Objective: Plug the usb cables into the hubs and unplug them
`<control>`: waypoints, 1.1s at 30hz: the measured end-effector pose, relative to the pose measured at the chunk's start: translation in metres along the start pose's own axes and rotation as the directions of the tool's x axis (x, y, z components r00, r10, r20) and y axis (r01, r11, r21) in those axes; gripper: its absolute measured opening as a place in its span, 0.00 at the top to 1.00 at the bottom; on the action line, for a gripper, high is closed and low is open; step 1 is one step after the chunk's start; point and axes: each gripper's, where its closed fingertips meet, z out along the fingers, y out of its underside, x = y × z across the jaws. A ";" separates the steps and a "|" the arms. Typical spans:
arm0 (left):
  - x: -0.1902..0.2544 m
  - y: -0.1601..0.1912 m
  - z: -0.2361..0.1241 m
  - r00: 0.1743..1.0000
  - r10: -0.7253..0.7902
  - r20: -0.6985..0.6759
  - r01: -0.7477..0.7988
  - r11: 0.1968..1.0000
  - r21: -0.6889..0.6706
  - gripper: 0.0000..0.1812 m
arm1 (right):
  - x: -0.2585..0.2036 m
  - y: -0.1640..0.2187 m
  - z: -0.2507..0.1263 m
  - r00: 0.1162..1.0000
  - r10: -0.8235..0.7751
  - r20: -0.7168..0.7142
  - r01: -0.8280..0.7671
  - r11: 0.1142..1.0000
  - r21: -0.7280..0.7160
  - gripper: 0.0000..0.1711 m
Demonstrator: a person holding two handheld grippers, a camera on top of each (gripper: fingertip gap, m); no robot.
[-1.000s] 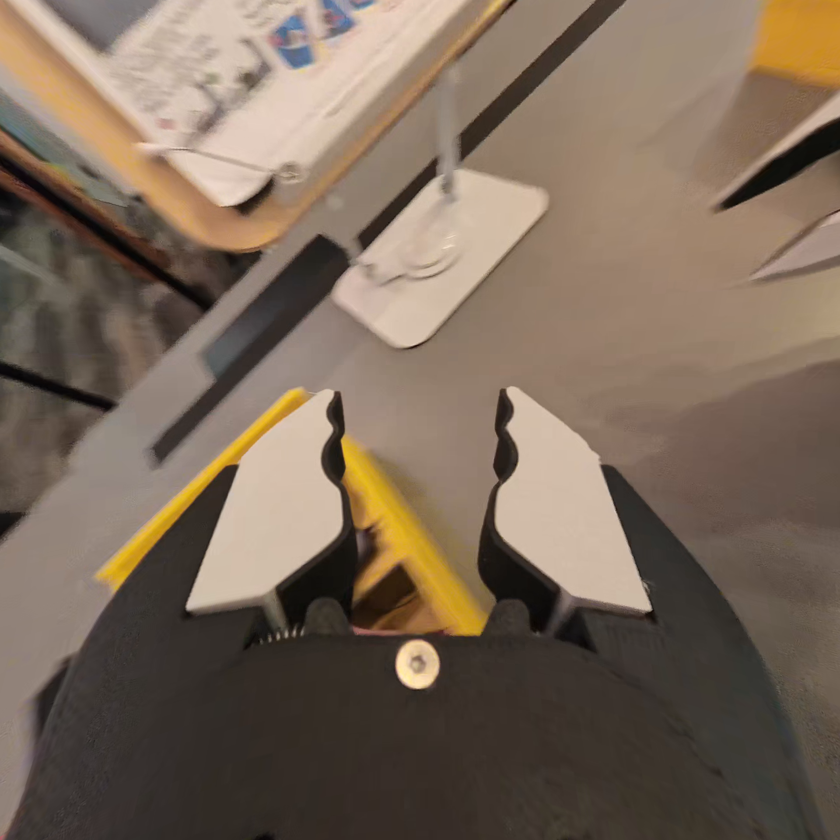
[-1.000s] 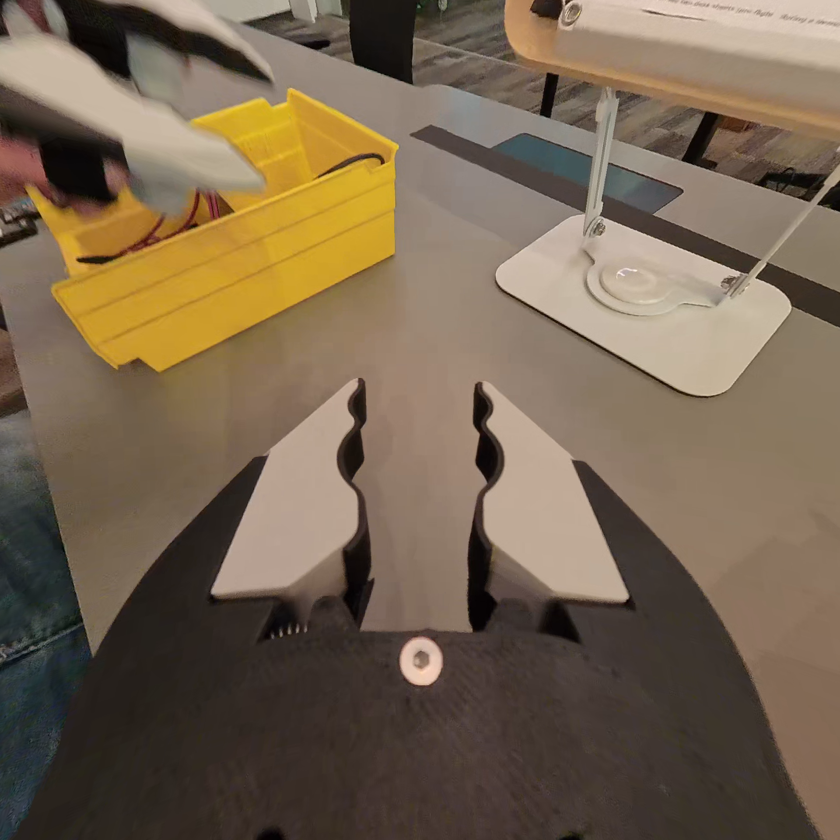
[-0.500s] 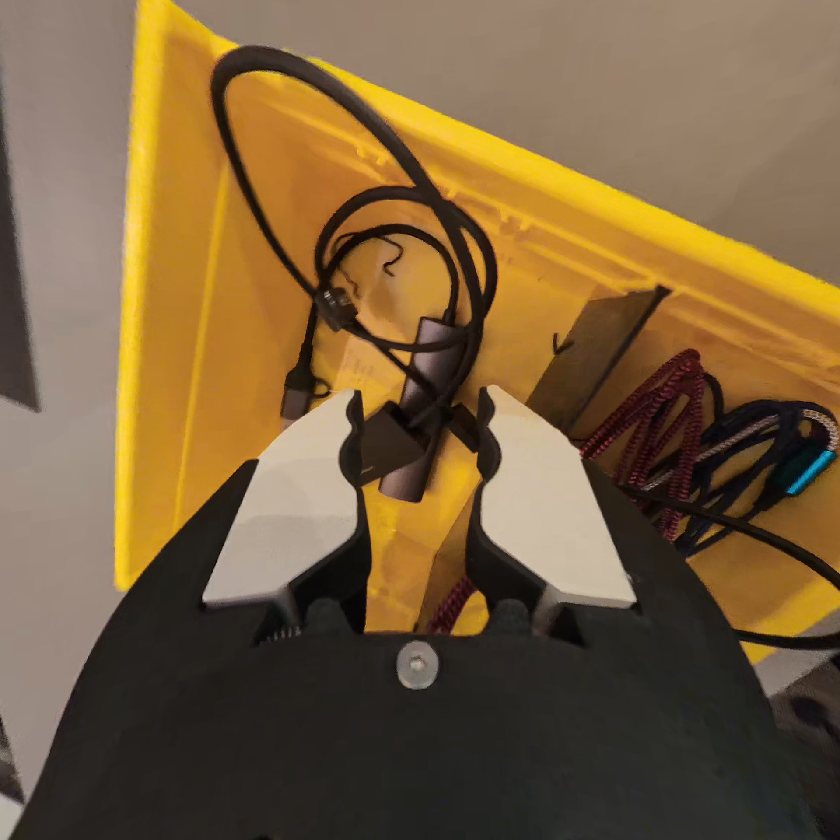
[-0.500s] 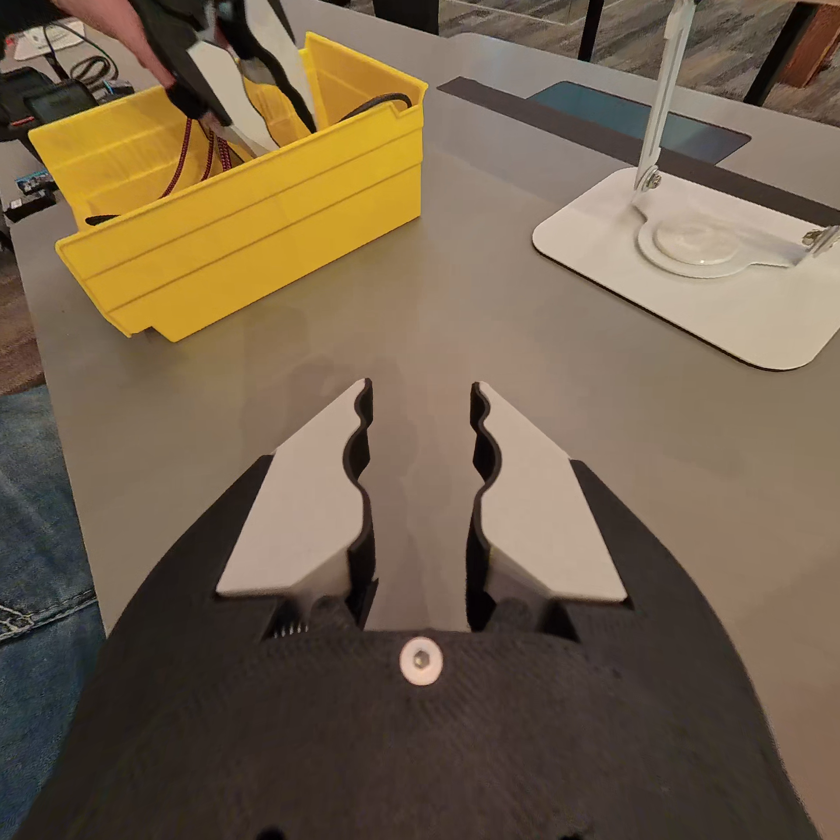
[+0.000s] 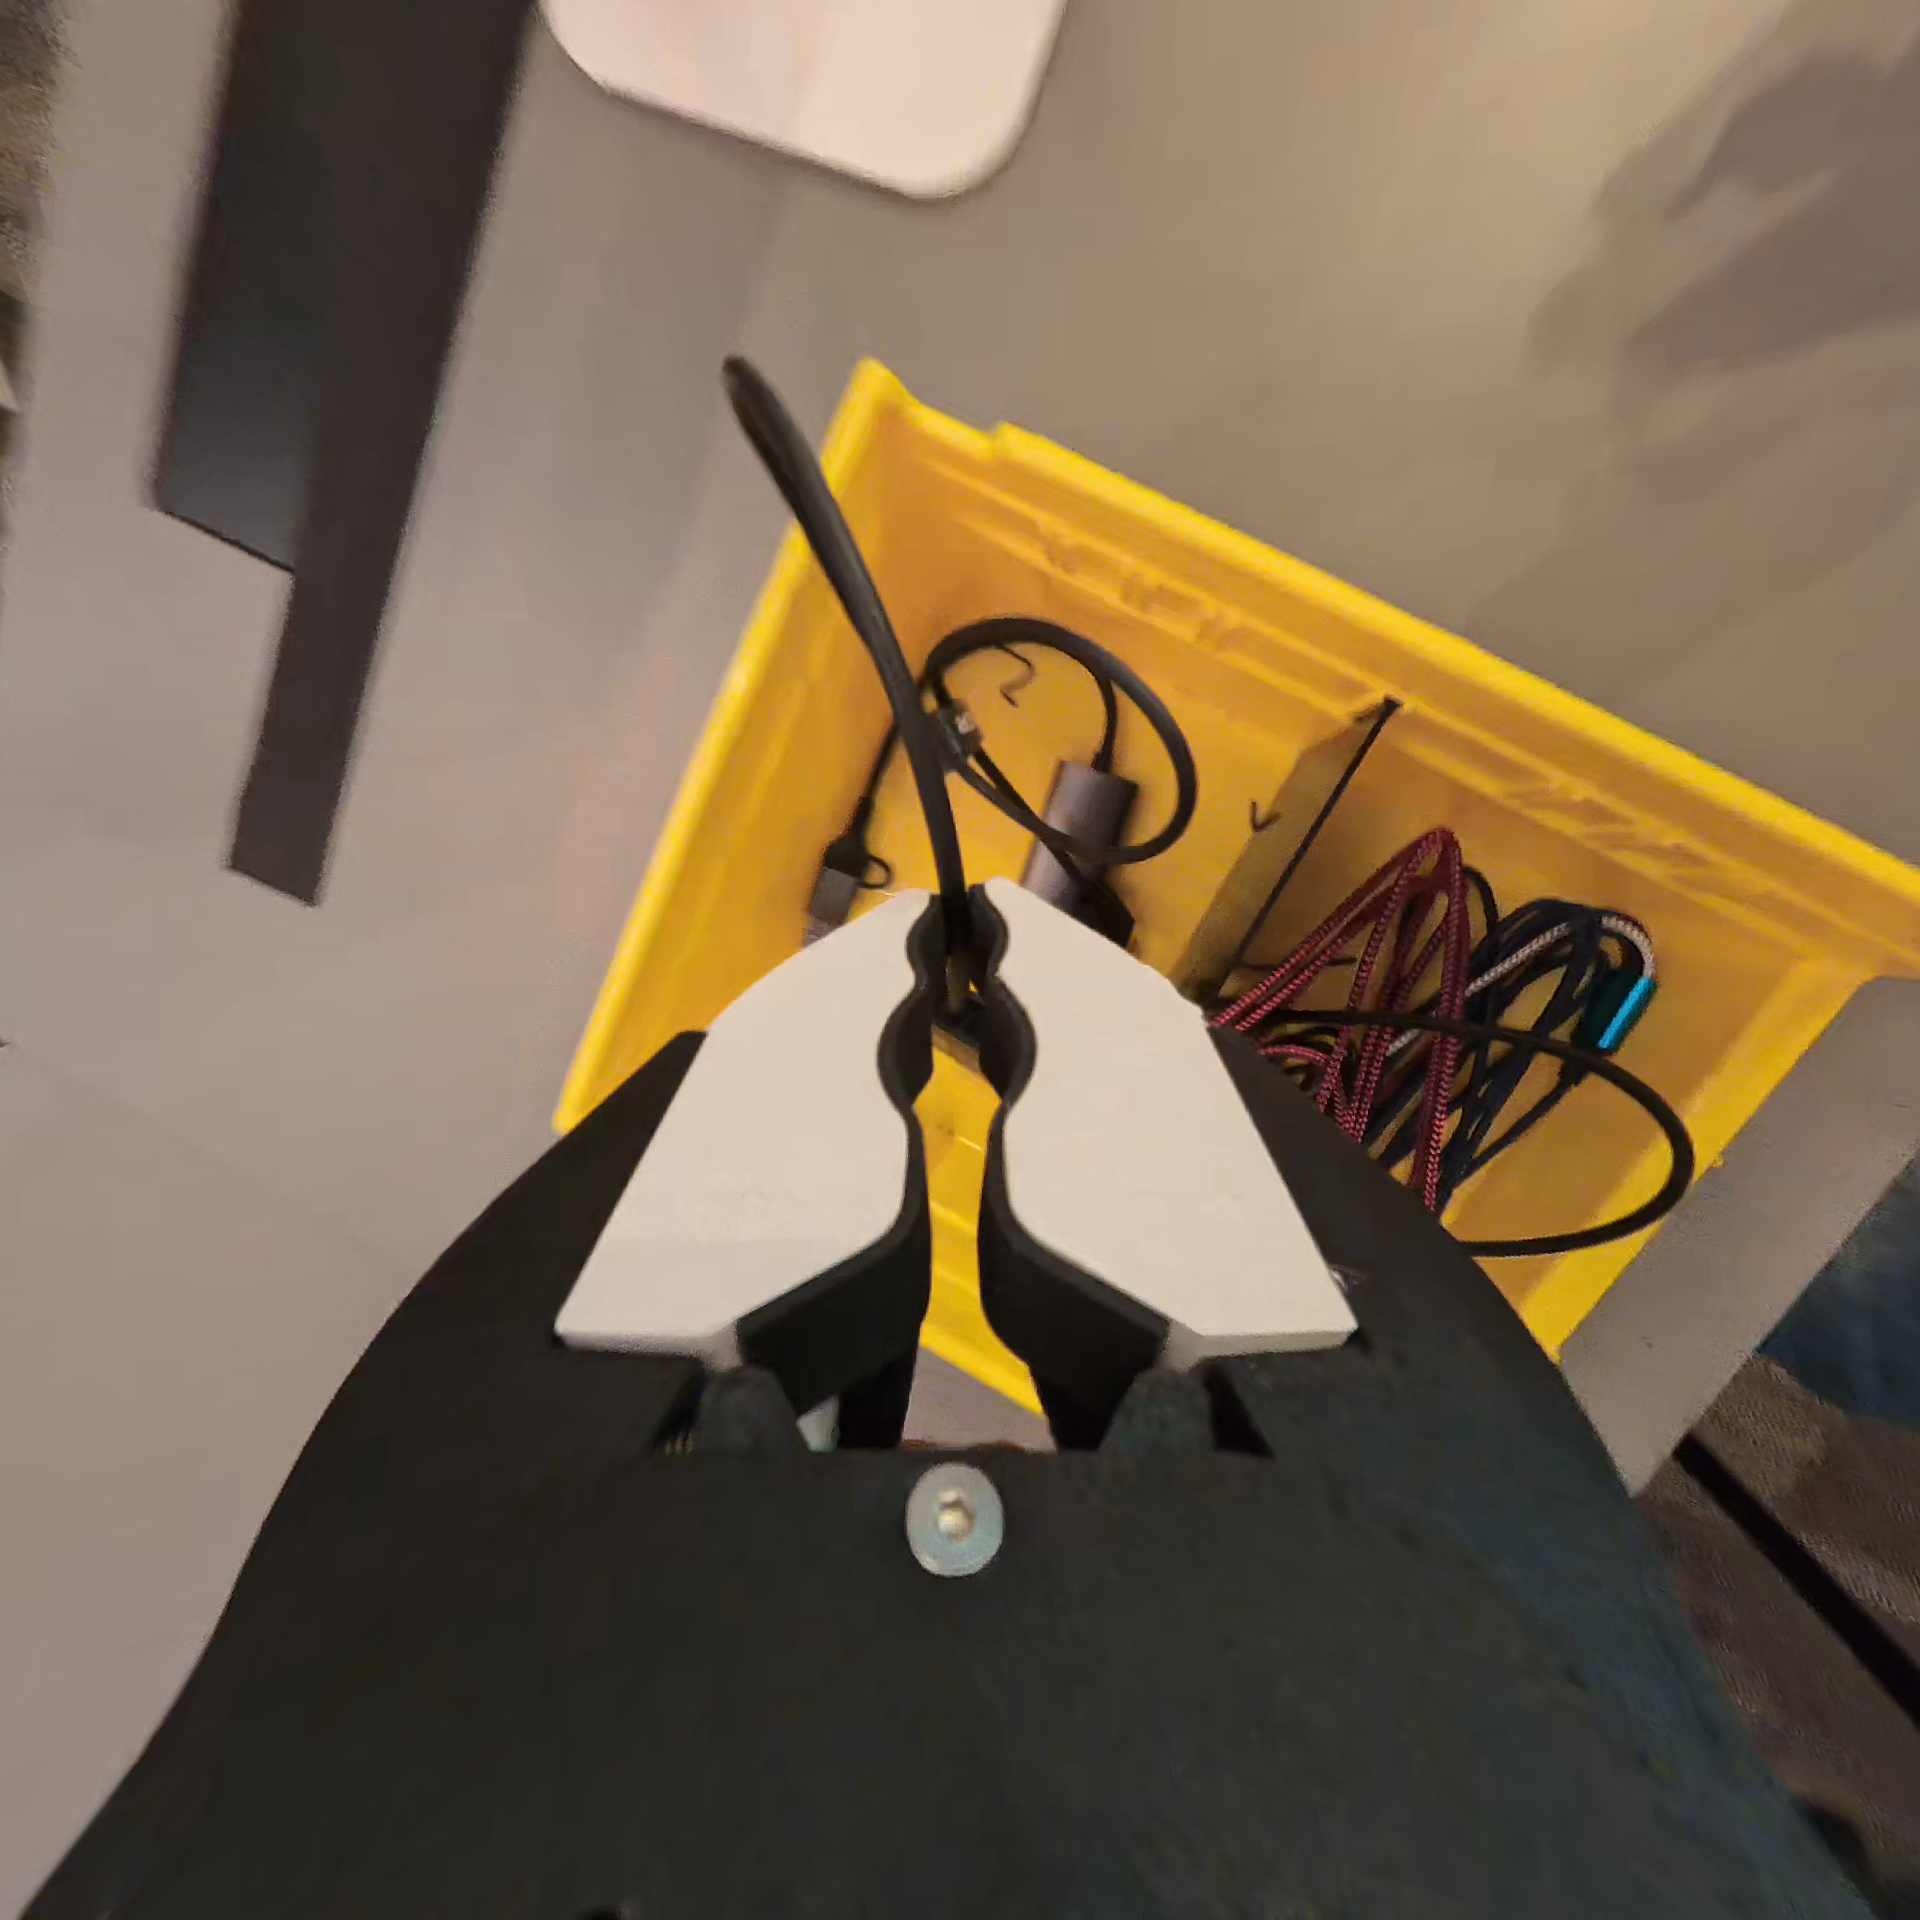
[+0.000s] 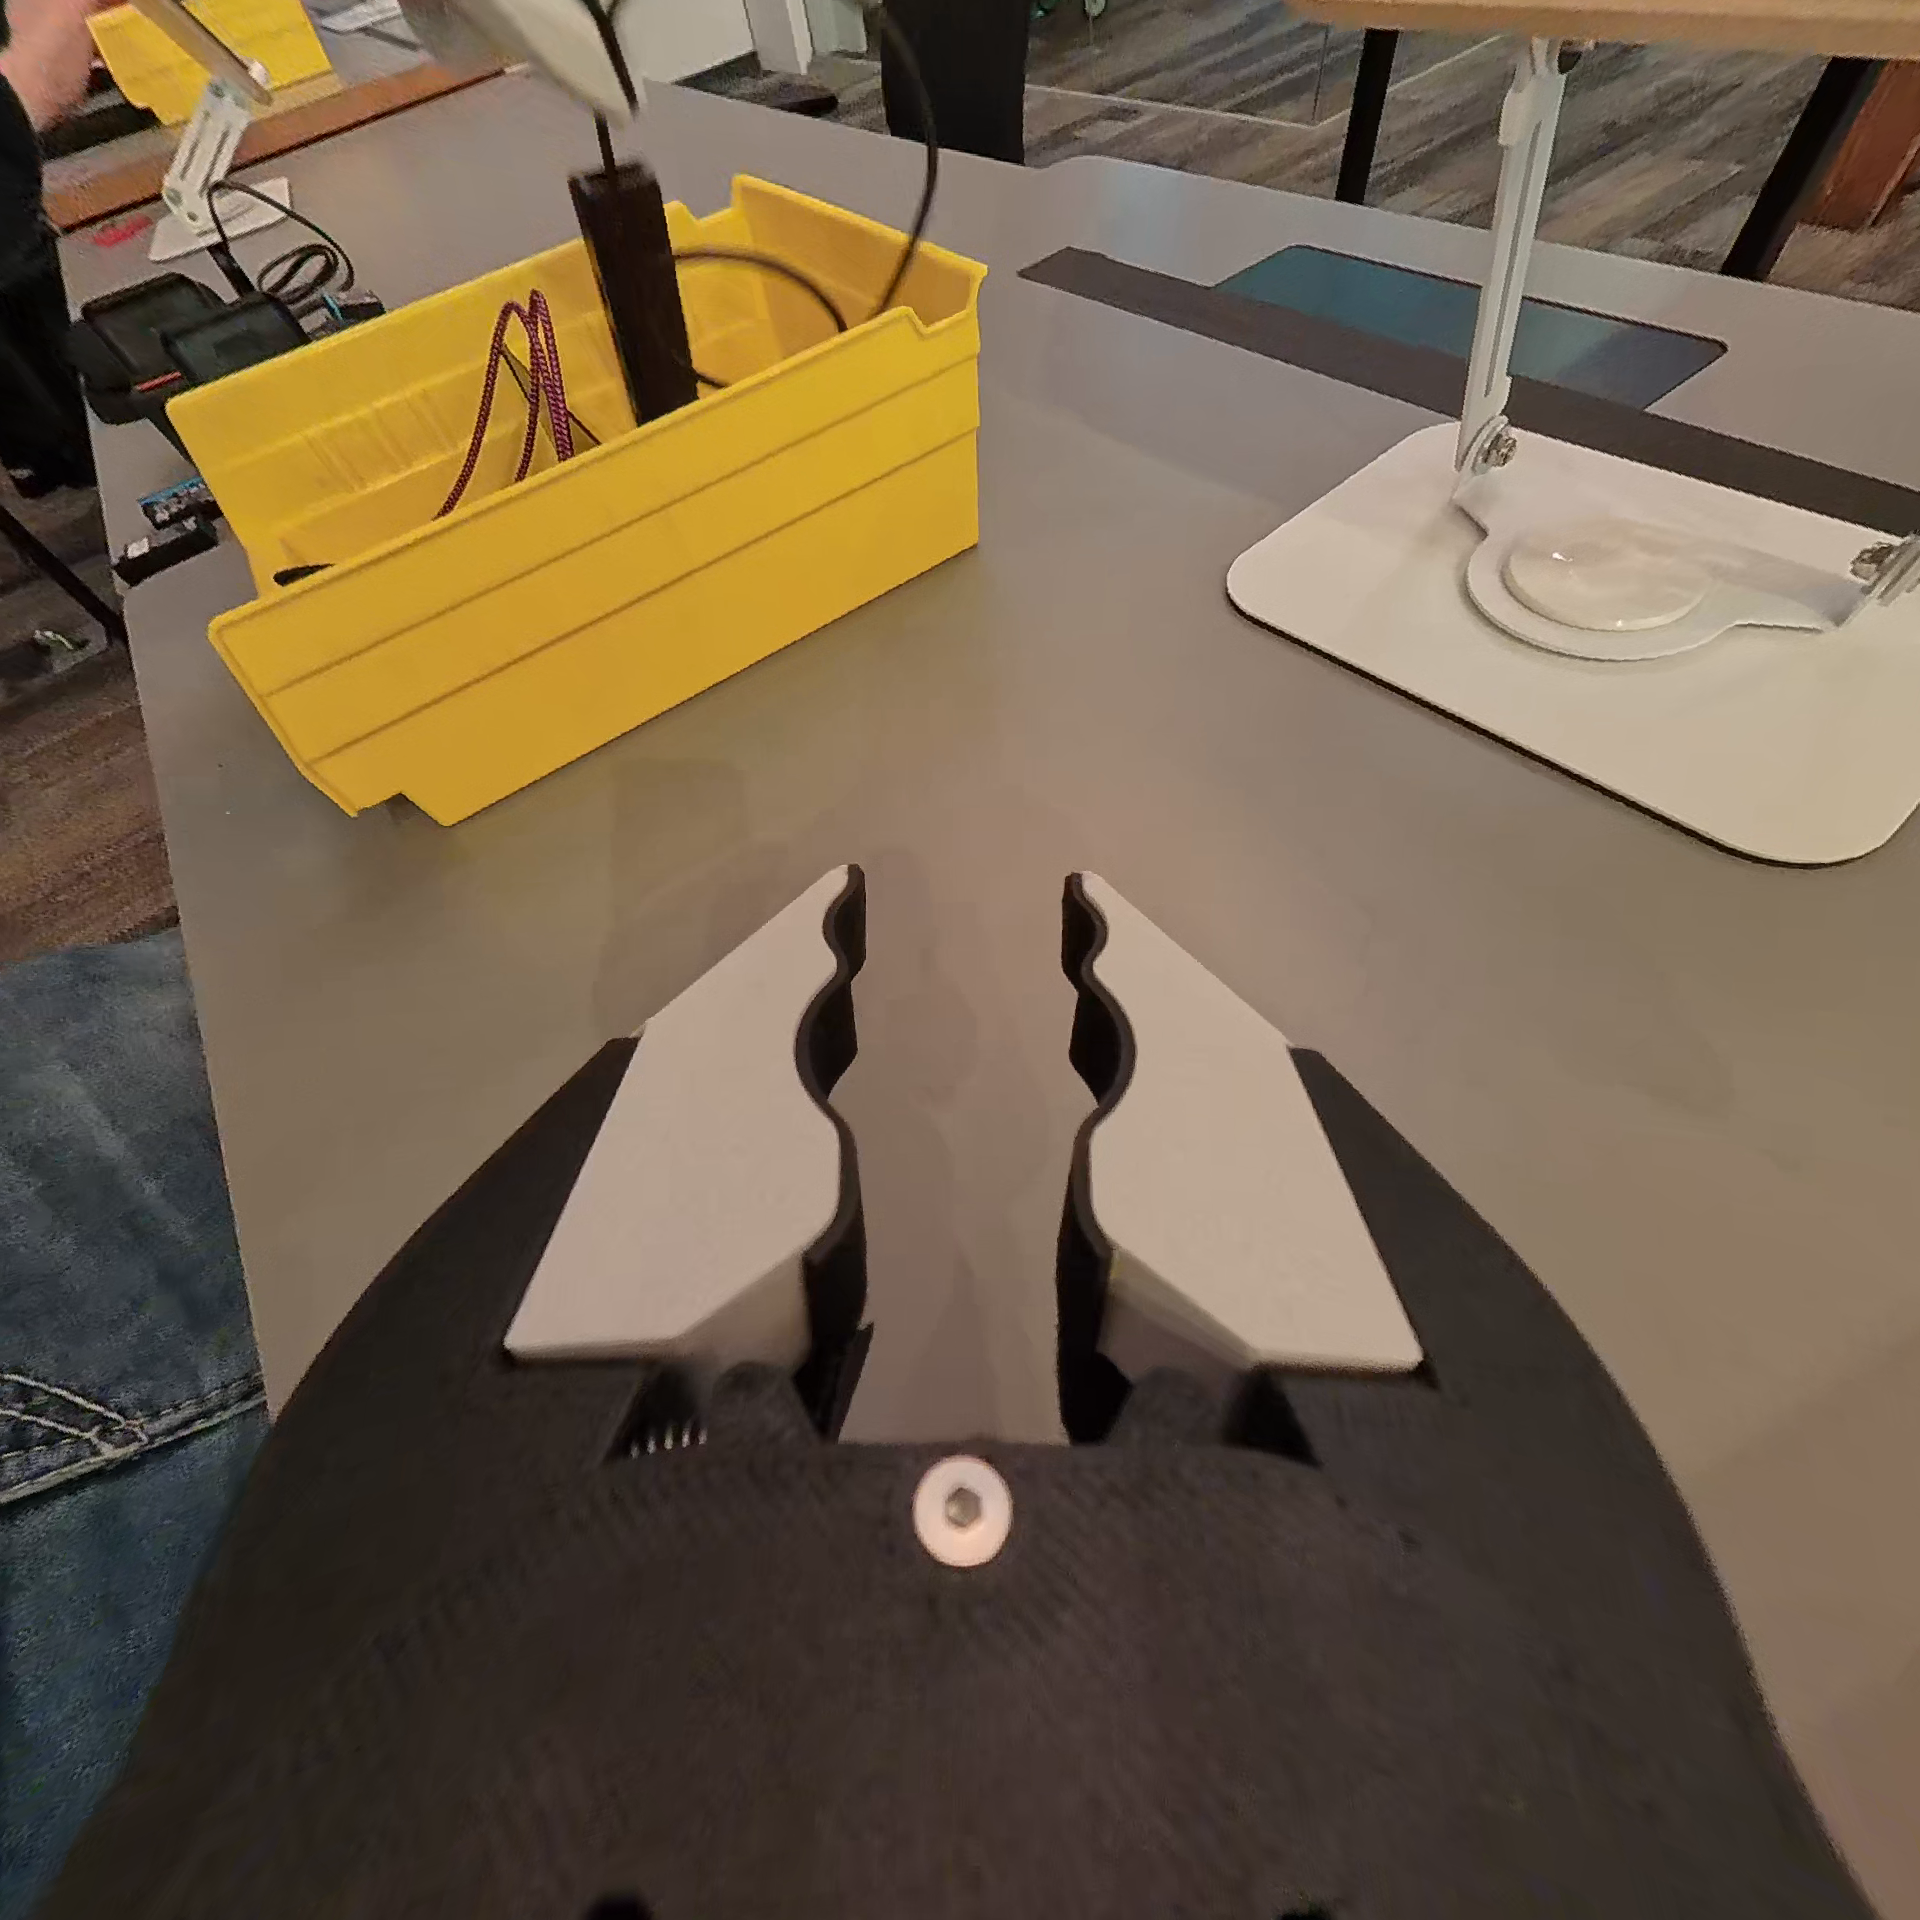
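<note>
Left gripper [image 5: 956, 914]: you are holding it above the yellow bin [image 5: 1299, 644], its white fingers [image 5: 790, 1122] pressed together on a thin black cable [image 5: 862, 613]. That cable is rising from the fingertips in a curve past the bin's far corner. In the right wrist view the same gripper [image 6: 582, 62] is showing at the top edge, and a dark, slim, rectangular hub [image 6: 634, 301] is hanging upright below it on the cable, its lower end dipping inside the yellow bin [image 6: 623, 613]; whether the end is touching the floor of the bin cannot be told.

Right gripper [image 6: 961, 914]: you are keeping it low over the grey table [image 6: 1195, 790], its fingers spread apart with nothing between them, well apart from the bin.

Bin contents, left wrist view: a dark divider [image 5: 1299, 831] is splitting the bin into two compartments. On the near-corner side a second grey hub [image 5: 1081, 821] is lying flat among loops of black cable, with a dark plug [image 5: 836, 883] beside it. On the other side a red braided cable [image 5: 1392, 966] is lying tangled with dark blue-black cables [image 5: 1527, 977], one carrying a bright blue connector [image 5: 1626, 1013].

Surroundings: a white stand base [image 6: 1600, 665] is sitting on the table to the right of the bin.
</note>
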 end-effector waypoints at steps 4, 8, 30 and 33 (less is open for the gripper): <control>-0.025 -0.022 -0.055 0.996 -0.050 0.079 0.035 0.983 0.178 0.98 | -0.004 -0.005 -0.001 1.000 -0.011 0.007 0.011 1.000 0.014 0.77; -0.025 -0.049 -0.100 0.994 -0.064 0.089 0.031 0.942 0.335 0.98 | -0.010 -0.015 -0.004 0.999 -0.030 0.017 0.029 0.999 0.041 0.73; 0.220 -0.249 -0.036 0.789 0.354 -0.502 0.024 0.799 0.601 0.99 | -0.051 -0.059 -0.047 0.957 -0.279 0.081 0.269 0.957 0.113 0.55; 0.241 -0.265 -0.027 0.741 0.386 -0.550 0.050 0.785 0.618 0.99 | -0.036 -0.044 -0.040 0.973 -0.211 0.096 0.202 0.975 0.094 0.60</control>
